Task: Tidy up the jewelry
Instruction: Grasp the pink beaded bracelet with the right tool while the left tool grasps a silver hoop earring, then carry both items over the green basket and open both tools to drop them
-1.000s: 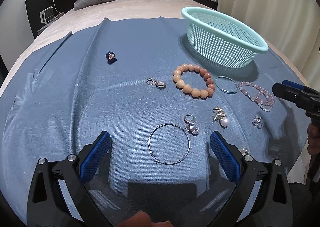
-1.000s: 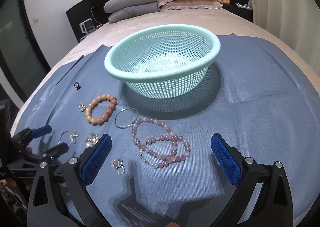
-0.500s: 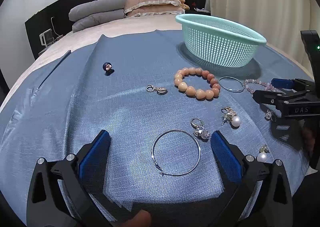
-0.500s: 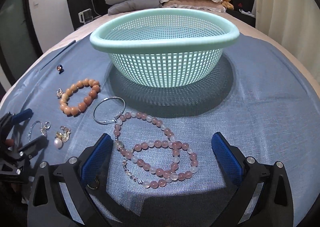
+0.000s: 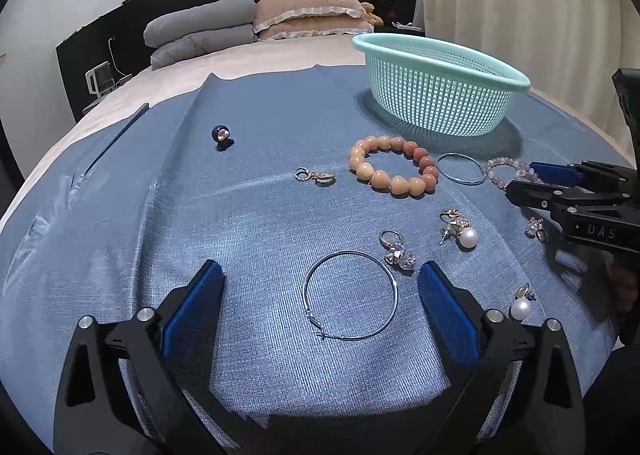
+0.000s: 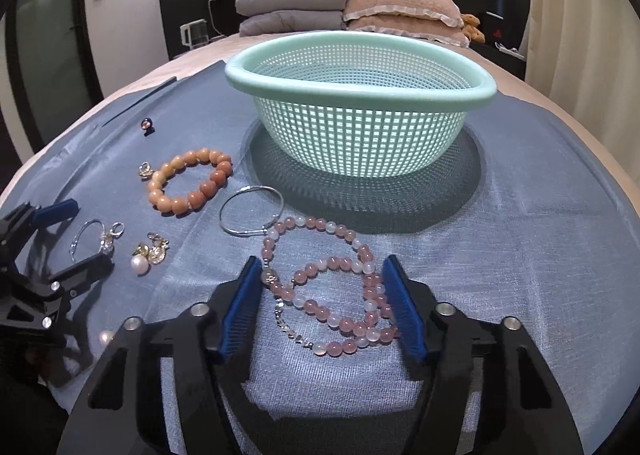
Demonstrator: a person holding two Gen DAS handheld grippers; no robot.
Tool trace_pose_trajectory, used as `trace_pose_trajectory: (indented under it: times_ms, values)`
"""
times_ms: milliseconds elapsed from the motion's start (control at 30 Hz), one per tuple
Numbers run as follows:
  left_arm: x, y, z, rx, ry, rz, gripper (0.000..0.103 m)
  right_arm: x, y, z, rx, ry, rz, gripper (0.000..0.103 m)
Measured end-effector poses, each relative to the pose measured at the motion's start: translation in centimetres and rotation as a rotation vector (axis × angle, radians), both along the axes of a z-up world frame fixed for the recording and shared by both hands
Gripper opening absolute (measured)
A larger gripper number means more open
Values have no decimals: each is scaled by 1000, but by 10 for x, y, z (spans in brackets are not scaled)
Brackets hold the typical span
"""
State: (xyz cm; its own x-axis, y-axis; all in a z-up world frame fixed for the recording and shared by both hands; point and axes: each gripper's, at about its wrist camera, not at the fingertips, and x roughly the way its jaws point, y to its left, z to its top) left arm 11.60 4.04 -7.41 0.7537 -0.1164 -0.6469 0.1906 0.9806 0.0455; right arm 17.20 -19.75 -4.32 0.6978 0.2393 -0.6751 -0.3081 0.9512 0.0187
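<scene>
While your right gripper (image 6: 322, 305) has been closing around the pink necklace (image 6: 332, 295), not yet pinching, loose beads could slip free.

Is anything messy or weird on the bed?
Nothing looks broken or spilled. The jewelry just lies scattered on the blue cloth, none visibly in the green basket yet. One odd bit: the tiny dark blue bead sits alone, far left of the rest.
</scene>
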Motion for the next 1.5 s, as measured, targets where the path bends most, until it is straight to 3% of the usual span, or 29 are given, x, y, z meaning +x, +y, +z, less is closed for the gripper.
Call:
trace_pose_trajectory:
  times_ms: [67, 100, 200, 267, 600, 733, 1000, 1133, 1300, 1500]
  values:
    - [-1, 0, 1, -9, -4, -14, 76, -1, -3, 2, 22, -5, 9, 16]
    - [-1, -1, 2, -14, -3, -25, 72, 0, -5, 3, 32, -3, 9, 13]
    - [-3, 2, 5, -27, -4, -29, 43, 1, -8, 4, 54, 0, 14, 11]
    - [-2, 6, 7, -58, 14, -34, 44, 0, -6, 6, 40, -3, 21, 11]
    - [-23, 4, 23, -56, 40, -68, 43, -23, -13, 28, 26, -6, 21, 11]
    - [-37, 4, 46, -85, 19, -80, 43, -38, -18, 52, 21, -55, 5, 10]
    - [-48, -20, 113, -62, -93, -167, 43, -48, -24, 119, 24, -167, -12, 10]
    - [-30, -31, 138, -63, -132, -210, 44, -34, -21, 154, 18, -228, -8, 10]
    - [21, -37, 158, -114, -134, -263, 44, -4, -14, 181, 8, -278, 13, 10]
    - [88, -53, 153, -134, -116, -297, 44, 46, -14, 169, 39, -251, 16, 10]
